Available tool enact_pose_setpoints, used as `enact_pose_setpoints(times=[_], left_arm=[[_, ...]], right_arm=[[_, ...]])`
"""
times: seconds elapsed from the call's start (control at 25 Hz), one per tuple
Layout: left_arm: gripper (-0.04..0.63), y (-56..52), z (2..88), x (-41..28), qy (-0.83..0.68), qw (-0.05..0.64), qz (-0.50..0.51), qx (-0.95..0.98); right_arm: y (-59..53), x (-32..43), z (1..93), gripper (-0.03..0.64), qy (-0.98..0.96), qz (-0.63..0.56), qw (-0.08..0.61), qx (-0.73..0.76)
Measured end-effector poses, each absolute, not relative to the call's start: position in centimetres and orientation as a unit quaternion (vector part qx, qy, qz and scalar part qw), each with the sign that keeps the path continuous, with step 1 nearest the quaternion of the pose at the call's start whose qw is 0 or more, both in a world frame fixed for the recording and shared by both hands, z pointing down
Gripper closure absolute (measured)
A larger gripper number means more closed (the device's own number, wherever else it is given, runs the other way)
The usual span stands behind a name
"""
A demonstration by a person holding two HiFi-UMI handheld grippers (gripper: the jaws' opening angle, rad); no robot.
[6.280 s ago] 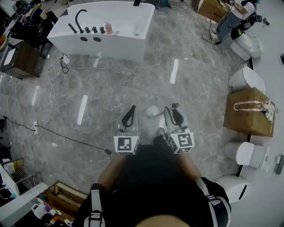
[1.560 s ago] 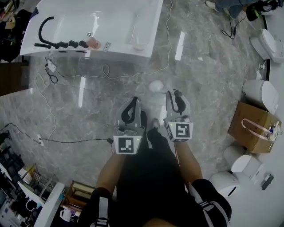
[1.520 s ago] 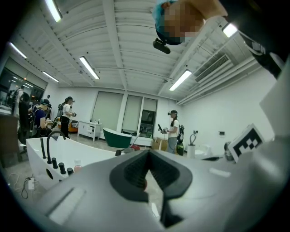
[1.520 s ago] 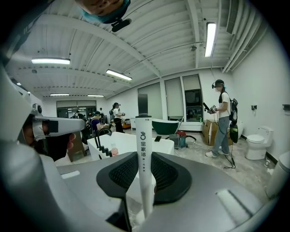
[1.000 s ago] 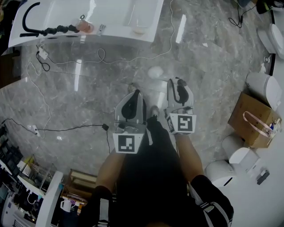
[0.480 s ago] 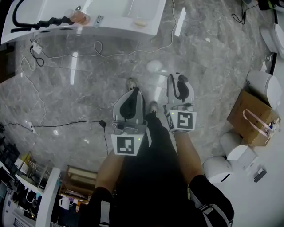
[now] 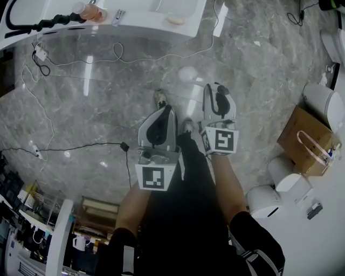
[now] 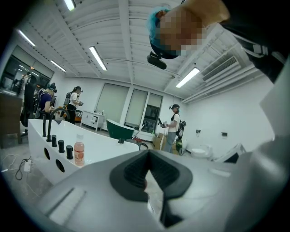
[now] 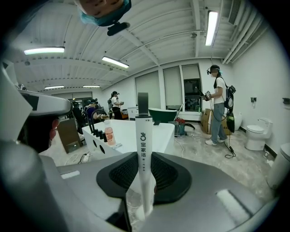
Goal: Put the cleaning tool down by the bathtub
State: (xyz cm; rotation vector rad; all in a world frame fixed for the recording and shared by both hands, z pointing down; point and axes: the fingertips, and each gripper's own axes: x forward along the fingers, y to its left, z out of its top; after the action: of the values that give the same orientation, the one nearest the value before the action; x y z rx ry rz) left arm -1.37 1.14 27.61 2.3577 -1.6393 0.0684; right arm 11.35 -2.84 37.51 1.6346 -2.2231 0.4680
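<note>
The cleaning tool is a white stick handle point(image 9: 142, 149) with dark print and a black tip; my right gripper point(image 9: 144, 159) is shut on it. In the head view its round white head point(image 7: 187, 74) hangs over the floor, ahead of the right gripper point(image 7: 215, 87). My left gripper point(image 7: 167, 108) is beside it on the left; its pads point(image 8: 136, 170) meet at the tips with nothing between them. The white bathtub point(image 7: 135, 26) lies along the top of the head view, a short way beyond both grippers, and it shows in both gripper views point(image 8: 95, 147) point(image 9: 136, 131).
A black faucet point(image 7: 32, 24), knobs and a pink bottle point(image 7: 91, 11) stand on the tub's rim. Cables point(image 7: 124, 54) and a plug point(image 7: 124, 146) lie on the grey marble floor. A cardboard box point(image 7: 307, 143) and white toilets point(image 7: 318, 99) stand at the right. People stand in the background point(image 9: 217, 108).
The tub has slid towards the top of the head view as the person came closer. Both grippers have sunk a little. The tool stays in the right gripper.
</note>
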Motion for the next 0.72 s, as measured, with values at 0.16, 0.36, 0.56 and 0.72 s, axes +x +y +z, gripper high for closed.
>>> enact_pose_setpoints(times=[0.16, 0.36, 0.56, 0.72], left_arm=[[0.589, 0.6, 28.4, -2.0, -0.569, 0.138, 0.02, 0.81], [0.589, 0.0, 28.9, -2.4, -0.569, 0.137, 0.019, 0.811], [0.589, -0.9, 29.5, -2.8, -0.568, 0.136, 0.021, 0.812], [0.589, -1.3, 30.4, -3.1, -0.568, 0.139, 0.02, 0.811]], right_arm=[[-3.2, 10.7, 39.5, 0.526, -0.782, 0.168, 0.18, 0.572], [-3.7, 10.3, 41.3, 0.526, -0.78, 0.17, 0.185, 0.574], [-4.5, 9.8, 42.6, 0.526, -0.778, 0.173, 0.19, 0.574], [-4.8, 9.5, 43.7, 0.526, -0.776, 0.176, 0.196, 0.573]])
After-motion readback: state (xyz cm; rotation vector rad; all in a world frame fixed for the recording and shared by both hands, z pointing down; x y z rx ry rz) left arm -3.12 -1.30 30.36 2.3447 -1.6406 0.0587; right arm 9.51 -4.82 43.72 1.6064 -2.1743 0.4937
